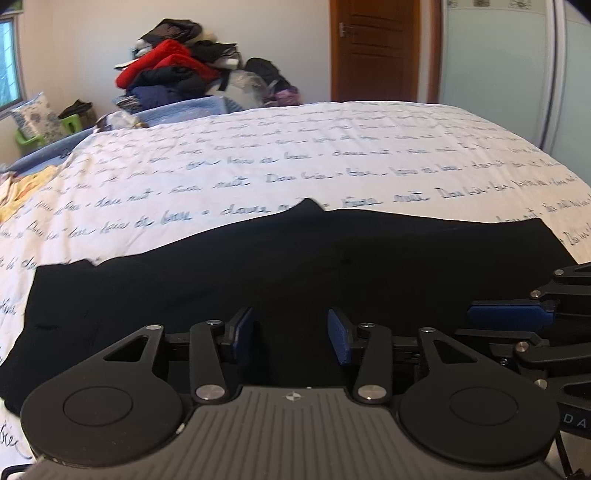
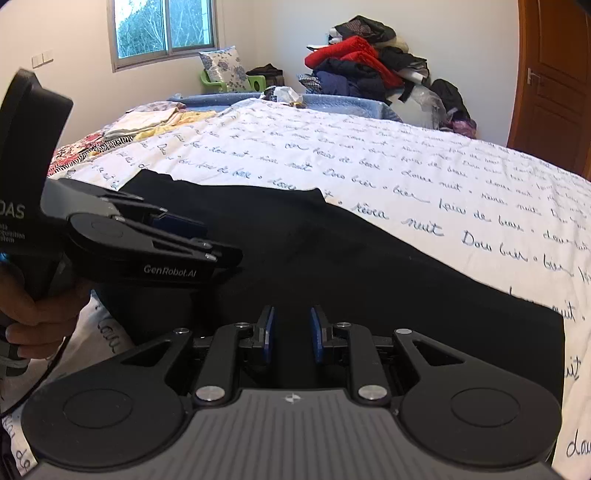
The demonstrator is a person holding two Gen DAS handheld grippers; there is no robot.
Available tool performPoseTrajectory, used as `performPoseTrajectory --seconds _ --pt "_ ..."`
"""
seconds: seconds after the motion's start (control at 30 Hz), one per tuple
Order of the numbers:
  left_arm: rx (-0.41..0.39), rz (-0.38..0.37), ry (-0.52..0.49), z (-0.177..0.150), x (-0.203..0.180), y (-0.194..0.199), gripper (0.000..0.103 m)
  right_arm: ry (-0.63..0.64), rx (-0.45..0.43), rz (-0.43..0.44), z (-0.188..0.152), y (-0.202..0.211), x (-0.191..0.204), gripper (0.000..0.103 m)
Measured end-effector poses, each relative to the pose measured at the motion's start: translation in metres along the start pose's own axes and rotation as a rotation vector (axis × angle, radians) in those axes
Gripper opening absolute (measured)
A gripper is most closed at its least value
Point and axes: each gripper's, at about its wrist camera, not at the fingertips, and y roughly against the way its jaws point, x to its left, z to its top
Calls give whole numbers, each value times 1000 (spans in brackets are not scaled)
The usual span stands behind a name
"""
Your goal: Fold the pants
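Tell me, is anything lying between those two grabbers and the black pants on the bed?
Nothing visible does. The black pants lie flat on the white bedspread, right under the left gripper and right gripper. The clothes pile sits far behind.

Script-print bed (image 1: 332,155); wooden door (image 1: 373,51), window (image 2: 164,27)

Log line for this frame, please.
pants: black, flat on bedspread | left gripper: open, empty, over pants | right gripper: narrow gap, grip unclear
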Motion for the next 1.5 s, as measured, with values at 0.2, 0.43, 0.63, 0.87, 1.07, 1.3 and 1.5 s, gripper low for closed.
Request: performPoseTrajectory --seconds 0.2,0.43,0.63,0.87,1.07,1.3,1.5 --pt "3 18 44 -6 16 6 62 35 49 -29 -2 -8 8 21" --pt "5 77 82 -10 36 12 65 91 6 -11 12 -2 25 38" --pt "36 84 85 -26 58 23 65 192 82 -33 10 -21 38 45" --pt "-21 190 222 -30 108 61 66 293 -80 33 46 -4 81 45" --pt "8 288 422 -39 168 81 69 577 -90 83 41 -28 160 45" --pt "79 173 577 -54 192 81 77 782 -66 121 11 -50 219 45" --pt "106 -37 808 -67 217 68 84 910 -61 31 -6 -75 235 45"
